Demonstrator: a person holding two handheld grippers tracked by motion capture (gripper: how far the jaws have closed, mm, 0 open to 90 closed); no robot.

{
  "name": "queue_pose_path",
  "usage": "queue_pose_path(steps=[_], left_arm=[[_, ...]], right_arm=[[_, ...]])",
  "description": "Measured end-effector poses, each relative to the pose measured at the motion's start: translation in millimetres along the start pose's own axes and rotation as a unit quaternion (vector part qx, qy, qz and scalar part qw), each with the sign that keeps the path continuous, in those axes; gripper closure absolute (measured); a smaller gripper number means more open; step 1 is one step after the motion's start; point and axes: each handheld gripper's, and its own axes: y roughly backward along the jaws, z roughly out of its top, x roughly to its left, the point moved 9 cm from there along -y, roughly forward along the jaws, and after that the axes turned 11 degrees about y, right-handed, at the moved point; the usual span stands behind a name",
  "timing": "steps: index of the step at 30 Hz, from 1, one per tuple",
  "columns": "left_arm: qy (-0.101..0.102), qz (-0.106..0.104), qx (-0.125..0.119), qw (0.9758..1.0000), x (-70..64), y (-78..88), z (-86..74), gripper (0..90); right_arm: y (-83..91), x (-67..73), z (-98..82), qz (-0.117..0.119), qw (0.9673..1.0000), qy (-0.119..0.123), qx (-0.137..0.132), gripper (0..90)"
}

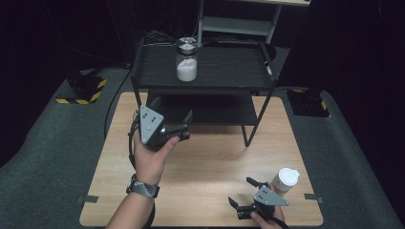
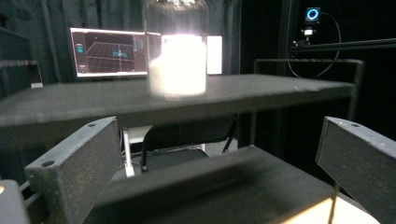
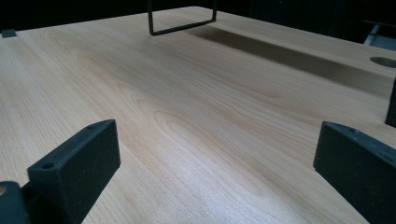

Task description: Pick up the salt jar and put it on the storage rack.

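- High view: jar of white powder stands upright on shelf top tier, near its back-left corner.
- L gripper released, jaws wide, below and in front of jar; nearer than R.
- R gripper also released, at table front edge, beside white cup.

Table: two-tier shelf rack stands at its far half. Jar sits on the rack's top shelf, left of centre. Left gripper hangs over the table's left half, just before the rack's lower shelf, below and before the jar. Right gripper lies near the table's front right corner. Lidded cup stands just right of it, near the right edge.
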Motion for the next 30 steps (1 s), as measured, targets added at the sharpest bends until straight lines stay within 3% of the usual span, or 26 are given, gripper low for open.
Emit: queue_pose_path(steps=[3, 11, 19, 25, 30], left_arm=[[-0.005, -0.003, 0.005, 1.0000, -2.2, 9.4, -10.8, 0.4], [0.016, -0.012, 0.022, 0.9996, -1.8, 33.0, -45.1, 0.4], [0.025, -0.031, 0.038, 0.9985, 0.5, 44.2, -75.1, 0.4], [0.035, -0.022, 0.058, 0.9974, 1.9, 51.4, -101.4, 0.4], [0.024, -0.016, 0.066, 0.9974, 3.4, 60.8, -125.2, 0.4]], right_arm=[[0.4, -0.1, -0.4, -0.002, 1.0000, -0.003, -0.001, 0.2], [-0.2, 1.3, 0.6, -0.003, 1.0000, 0.004, 0.003, 0.3], [-0.7, 1.0, 1.0, -0.001, 1.0000, 0.003, 0.005, 0.3], [-0.5, 1.3, 0.8, -0.002, 1.0000, 0.004, 0.004, 0.2], [-1.0, 0.6, 1.1, 0.001, 1.0000, 0.004, 0.005, 0.3]])
